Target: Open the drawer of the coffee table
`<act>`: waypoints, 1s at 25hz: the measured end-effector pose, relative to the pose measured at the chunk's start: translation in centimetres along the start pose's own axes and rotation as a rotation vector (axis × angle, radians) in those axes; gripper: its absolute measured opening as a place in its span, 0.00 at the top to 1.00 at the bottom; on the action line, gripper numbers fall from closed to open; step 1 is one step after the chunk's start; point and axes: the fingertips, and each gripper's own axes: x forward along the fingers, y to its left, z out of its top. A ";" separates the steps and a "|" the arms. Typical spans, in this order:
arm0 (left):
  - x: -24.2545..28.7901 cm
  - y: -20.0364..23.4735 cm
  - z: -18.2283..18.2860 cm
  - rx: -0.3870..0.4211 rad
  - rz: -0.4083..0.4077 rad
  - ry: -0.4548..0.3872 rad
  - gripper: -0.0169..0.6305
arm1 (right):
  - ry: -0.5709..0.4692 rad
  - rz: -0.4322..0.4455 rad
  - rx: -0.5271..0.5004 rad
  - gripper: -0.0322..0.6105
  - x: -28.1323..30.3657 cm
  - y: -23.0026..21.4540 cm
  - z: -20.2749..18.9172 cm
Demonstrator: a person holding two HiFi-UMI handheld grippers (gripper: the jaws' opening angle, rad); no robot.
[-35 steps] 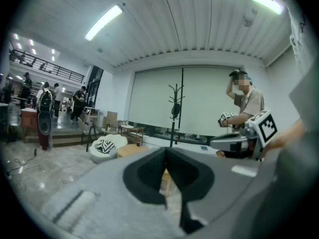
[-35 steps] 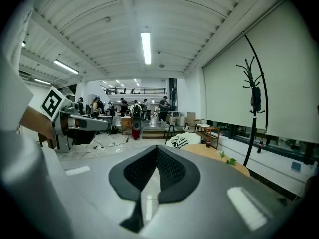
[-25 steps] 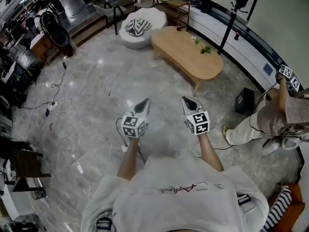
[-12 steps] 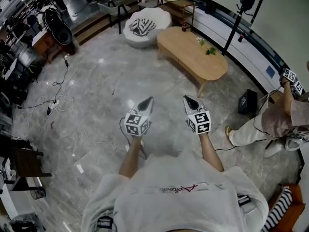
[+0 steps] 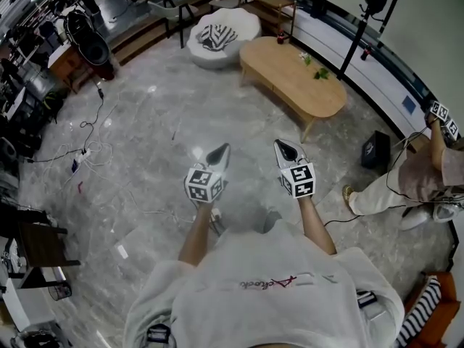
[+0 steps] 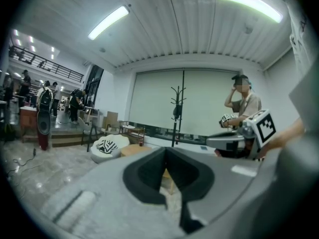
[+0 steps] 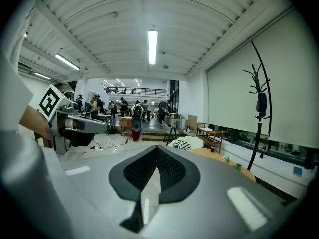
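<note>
Well, nothing's begun: the coffee table point(image 5: 293, 78) stands well ahead of the person, its drawer nowhere to be made out, and the left gripper point(image 5: 217, 153) and right gripper point(image 5: 284, 149) are both clenched on nothing, far short of it

Your coffee table point(image 5: 293, 78): light tan wood, green sprig point(image 5: 321, 73) on top. Beanbag point(image 5: 235, 26) is white; its cushion point(image 5: 212, 38) has blk/wht zebra stripes. Floor point(image 5: 138, 158): grey marble w/ pale veins. Your left gripper point(image 5: 221, 149) & right gripper point(image 5: 280, 146): silver-grey, blk/wht square markers. Your sweatshirt point(image 5: 275, 303): off-white, red script.
</note>
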 end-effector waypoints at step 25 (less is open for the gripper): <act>9.4 6.0 0.6 0.012 0.017 0.020 0.98 | -0.009 0.013 0.017 0.94 8.6 -6.7 -0.4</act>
